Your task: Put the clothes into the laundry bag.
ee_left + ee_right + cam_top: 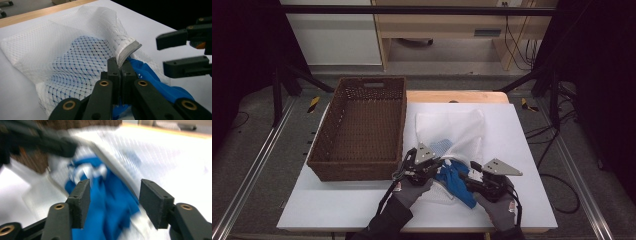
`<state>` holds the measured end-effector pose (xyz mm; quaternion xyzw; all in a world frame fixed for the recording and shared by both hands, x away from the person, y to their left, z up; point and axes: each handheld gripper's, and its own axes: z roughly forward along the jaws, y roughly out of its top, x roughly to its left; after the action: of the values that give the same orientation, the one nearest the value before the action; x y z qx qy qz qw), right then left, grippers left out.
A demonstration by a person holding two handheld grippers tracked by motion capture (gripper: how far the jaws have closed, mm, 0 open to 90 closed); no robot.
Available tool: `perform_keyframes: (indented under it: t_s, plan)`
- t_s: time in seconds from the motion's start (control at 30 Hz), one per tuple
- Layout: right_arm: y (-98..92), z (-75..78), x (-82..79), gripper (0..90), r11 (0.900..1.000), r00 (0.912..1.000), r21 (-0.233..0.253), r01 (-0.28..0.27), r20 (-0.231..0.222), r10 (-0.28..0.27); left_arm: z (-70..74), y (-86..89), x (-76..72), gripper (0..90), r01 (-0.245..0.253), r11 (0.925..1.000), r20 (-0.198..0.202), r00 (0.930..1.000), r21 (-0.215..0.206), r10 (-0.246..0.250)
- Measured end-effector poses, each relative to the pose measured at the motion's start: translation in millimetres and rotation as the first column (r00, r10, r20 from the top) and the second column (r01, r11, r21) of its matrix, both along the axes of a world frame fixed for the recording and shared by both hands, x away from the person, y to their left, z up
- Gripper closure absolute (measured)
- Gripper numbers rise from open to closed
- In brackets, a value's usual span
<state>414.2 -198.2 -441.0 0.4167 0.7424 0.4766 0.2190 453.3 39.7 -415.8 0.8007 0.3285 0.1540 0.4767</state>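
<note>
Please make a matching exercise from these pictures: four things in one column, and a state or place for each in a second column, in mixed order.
Column 1
1. left gripper
2. right gripper
3. wicker basket
4. blue cloth

Column 2
A. half out of the mesh bag's mouth
B. open, jaws apart
C. empty, at the table's left
D. shut on the mesh bag's rim

Pairs: 1-D, 2-B, 3-C, 4-A

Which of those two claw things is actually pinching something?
The left gripper: its jaws are shut on the mesh bag's grey edge, holding it up. The right gripper has its jaws wide apart over the blue cloth.
</note>
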Motion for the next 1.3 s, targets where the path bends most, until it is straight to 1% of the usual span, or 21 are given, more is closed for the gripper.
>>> perform_keyframes:
  t_s: [0.07,0.2,0.27,0.3,0.43,0.47,0.53,0.57,0.6,0.67,0.7,0.73,0.77,0.87,0.9,0.97,1.03,1.13,1.2,1.27,1.3]
  plan:
    - [-7.7,-12.3,-3.1,37.2,1.000,0.9992,-0.026,0.001,-0.040,-0.002,-0.3,-0.2,0.1,88.5,0.000,1.0000,-0.001,1.0000,0.002,0.000]
    - [-5.9,-32.1,-2.1,38.0,1.000,0.9940,-0.025,-0.015,-0.109,0.012,-1.5,-0.2,0.4,88.5,0.000,1.0000,-0.001,1.0000,-0.002,0.000]
    - [-1.4,-32.4,-2.2,38.9,0.999,0.9940,-0.033,-0.025,-0.107,0.021,-2.0,0.8,0.3,88.5,-0.001,1.0000,-0.001,1.0000,-0.001,0.001]
    - [0.2,-29.9,-3.0,39.0,0.999,0.9953,-0.031,-0.035,-0.091,0.032,-2.6,1.4,0.6,88.5,-0.003,1.0000,-0.001,1.0000,-0.002,0.003]
    - [9.6,-18.4,-4.9,34.9,0.997,0.9957,0.004,-0.072,-0.059,0.072,-3.6,2.8,2.0,88.5,-0.009,1.0000,-0.007,0.9999,0.001,0.009]
    - [12.8,-18.6,-3.9,34.1,0.997,0.9950,0.001,-0.076,-0.066,0.076,-3.4,2.9,1.9,88.5,-0.009,1.0000,-0.005,0.9999,0.001,0.009]
    - [20.8,-24.2,1.3,34.5,0.997,0.9937,-0.037,-0.075,-0.086,0.071,-3.0,2.9,1.3,88.5,-0.010,1.0000,-0.003,0.9999,0.002,0.010]
    - [24.0,-30.3,6.2,36.5,0.996,0.9931,-0.069,-0.062,-0.104,0.054,-2.9,3.1,1.3,88.5,-0.009,1.0000,-0.003,1.0000,0.003,0.009]
    - [25.6,-34.2,9.1,39.1,0.995,0.9921,-0.079,-0.052,-0.118,0.043,-2.7,3.8,1.4,88.5,-0.008,1.0000,-0.001,1.0000,0.005,0.008]
    - [27.2,-42.0,14.5,56.0,0.994,0.9913,-0.101,-0.035,-0.130,0.021,-2.8,4.7,1.4,88.5,-0.010,0.9999,-0.004,0.9999,0.002,0.010]
    - [28.0,-43.1,14.1,68.4,0.993,0.9906,-0.110,-0.029,-0.136,0.014,-2.8,5.1,1.6,88.5,-0.010,0.9999,-0.004,0.9999,0.003,0.010]
    - [28.3,-42.8,13.8,76.9,0.992,0.9918,-0.119,-0.030,-0.127,0.015,-3.0,5.4,1.8,88.5,-0.012,0.9999,-0.004,0.9999,0.003,0.012]
    - [28.4,-40.7,12.5,81.5,0.993,0.9916,-0.118,-0.032,-0.128,0.017,-3.0,5.5,1.9,88.5,-0.012,0.9999,-0.005,0.9999,0.002,0.012]
    - [29.0,-31.8,9.2,83.6,0.994,0.9946,-0.098,-0.038,-0.100,0.028,-2.1,5.0,1.4,88.5,-0.011,0.9999,-0.004,0.9999,-0.007,0.011]
    - [30.5,-26.4,8.2,83.7,0.996,0.9957,-0.075,-0.047,-0.084,0.040,-1.2,4.6,1.3,88.5,-0.009,0.9999,-0.001,1.0000,-0.008,0.009]
    - [36.0,-17.3,10.5,83.6,0.997,0.9967,-0.040,-0.063,-0.054,0.061,2.1,2.9,0.1,88.5,-0.003,0.9999,0.003,1.0000,-0.014,0.003]
    - [42.8,-12.4,15.1,83.3,0.998,0.9971,-0.023,-0.064,-0.043,0.063,6.0,1.2,-2.0,88.5,0.002,0.9999,0.015,0.9999,-0.016,-0.002]
    - [55.1,-11.0,28.7,81.3,0.999,0.9997,-0.024,-0.021,-0.010,0.021,10.0,0.3,-4.8,88.6,0.009,0.9998,0.025,0.9997,-0.020,-0.008]
    - [59.0,-14.7,39.1,78.7,1.000,0.9998,-0.025,0.016,-0.009,-0.016,10.1,0.9,-5.9,88.6,0.012,0.9998,0.025,0.9996,-0.017,-0.012]
    - [61.4,-22.3,50.2,76.6,0.996,0.9978,-0.065,0.066,-0.003,-0.066,6.7,2.7,-6.2,88.6,0.011,0.9998,0.017,0.9998,-0.016,-0.011]
    - [61.3,-28.8,56.7,75.9,0.992,0.9952,-0.083,0.090,-0.029,-0.093,4.9,3.3,-6.0,88.6,0.011,0.9998,0.014,0.9998,-0.014,-0.011]
